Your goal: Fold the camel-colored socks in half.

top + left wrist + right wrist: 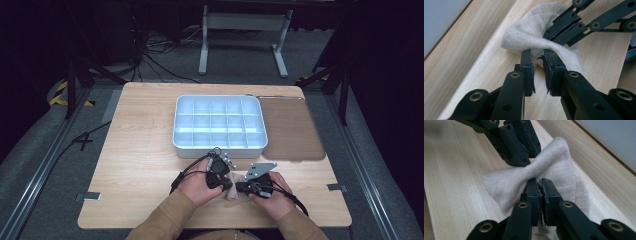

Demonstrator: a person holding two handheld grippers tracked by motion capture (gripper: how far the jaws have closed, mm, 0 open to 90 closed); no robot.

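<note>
Both tools are pinching a beige sock (554,167) low over the worktop (140,150): left tool (538,56) and right tool (540,185) are clamping its bunched middle, probably folding it for the tray (220,146).

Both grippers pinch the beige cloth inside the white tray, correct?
Not quite. Both grippers, left and right, pinch the cloth, but it lies on the bare table in front of the tray, as the high view shows.
</note>
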